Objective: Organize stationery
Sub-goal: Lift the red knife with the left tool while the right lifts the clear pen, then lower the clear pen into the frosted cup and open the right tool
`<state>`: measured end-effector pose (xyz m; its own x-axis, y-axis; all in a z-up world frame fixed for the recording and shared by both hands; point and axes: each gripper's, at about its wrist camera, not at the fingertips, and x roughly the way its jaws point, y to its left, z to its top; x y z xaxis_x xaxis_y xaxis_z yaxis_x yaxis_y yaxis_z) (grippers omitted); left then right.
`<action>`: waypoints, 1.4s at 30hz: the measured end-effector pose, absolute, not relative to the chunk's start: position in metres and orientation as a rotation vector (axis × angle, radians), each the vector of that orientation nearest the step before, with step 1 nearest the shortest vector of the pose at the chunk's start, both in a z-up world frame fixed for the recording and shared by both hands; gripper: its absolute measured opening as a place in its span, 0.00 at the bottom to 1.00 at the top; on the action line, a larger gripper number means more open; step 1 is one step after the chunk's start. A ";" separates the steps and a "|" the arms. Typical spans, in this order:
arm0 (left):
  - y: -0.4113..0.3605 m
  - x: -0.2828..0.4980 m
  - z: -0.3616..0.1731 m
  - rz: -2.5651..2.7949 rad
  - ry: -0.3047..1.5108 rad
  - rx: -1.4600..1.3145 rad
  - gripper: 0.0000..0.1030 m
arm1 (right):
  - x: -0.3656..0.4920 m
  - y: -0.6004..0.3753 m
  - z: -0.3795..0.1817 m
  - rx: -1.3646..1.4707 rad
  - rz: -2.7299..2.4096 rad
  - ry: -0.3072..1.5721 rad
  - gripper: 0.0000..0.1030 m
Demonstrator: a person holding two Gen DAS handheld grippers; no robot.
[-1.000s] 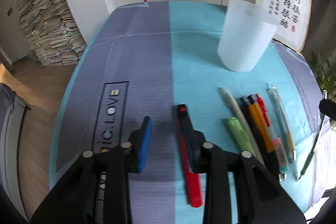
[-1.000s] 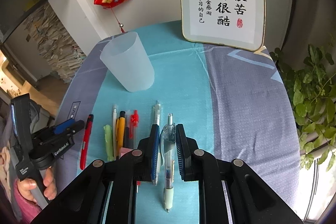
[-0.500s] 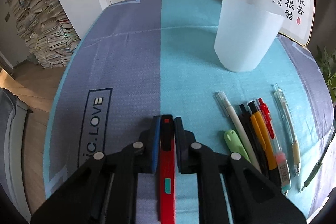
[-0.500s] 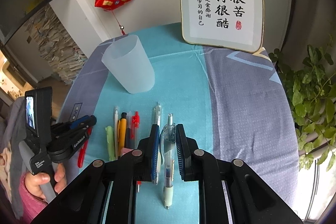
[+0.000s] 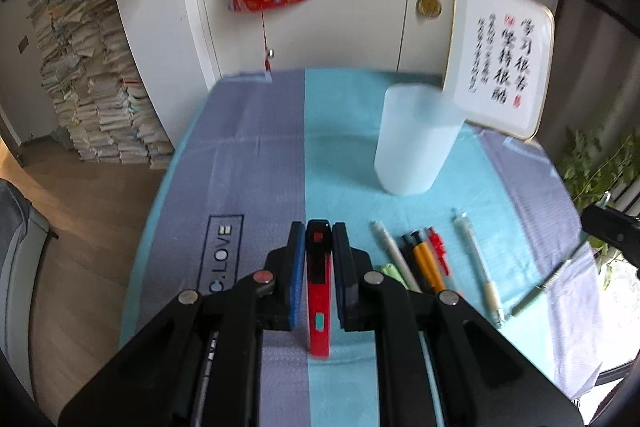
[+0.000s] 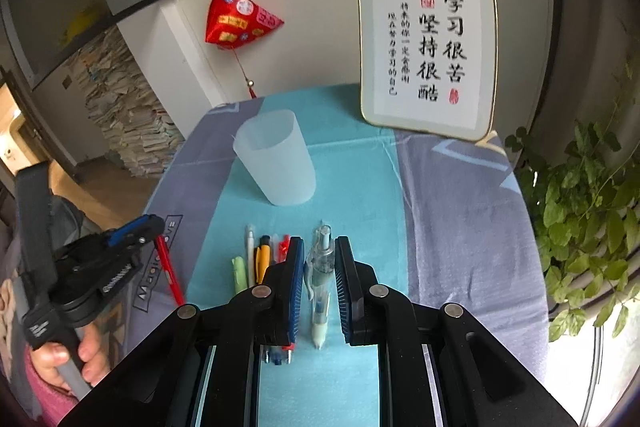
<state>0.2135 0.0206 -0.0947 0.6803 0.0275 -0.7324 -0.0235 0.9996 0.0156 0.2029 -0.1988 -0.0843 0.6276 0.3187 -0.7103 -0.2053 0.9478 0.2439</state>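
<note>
A right gripper (image 6: 317,267) clamps a clear pen (image 6: 320,279) above a blue tablecloth (image 6: 460,219), while the left gripper (image 6: 150,227), held in a hand (image 6: 80,355), grips a red pen (image 6: 170,275). A frosted cup (image 6: 276,159) stands behind a row of loose pens (image 6: 260,259).

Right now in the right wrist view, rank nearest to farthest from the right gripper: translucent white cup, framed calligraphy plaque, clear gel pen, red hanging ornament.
1. Clear gel pen, gripped between the right gripper fingers.
2. Translucent white cup, ahead and left on the teal cloth.
3. Framed calligraphy plaque, at the table's far edge, right.
4. Red hanging ornament, on the wall behind, left.
</note>
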 end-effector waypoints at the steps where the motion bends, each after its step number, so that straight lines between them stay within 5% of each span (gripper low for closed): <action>1: 0.021 0.212 -0.091 0.026 0.812 0.005 0.11 | 0.202 -0.198 -0.081 0.139 0.301 0.833 0.16; 26: 0.012 0.212 -0.030 -0.026 0.681 0.012 0.11 | 0.256 -0.150 0.013 0.054 0.315 0.636 0.16; 42: 0.024 0.224 -0.023 -0.004 0.674 0.007 0.11 | 0.354 -0.132 -0.037 0.109 0.295 0.753 0.16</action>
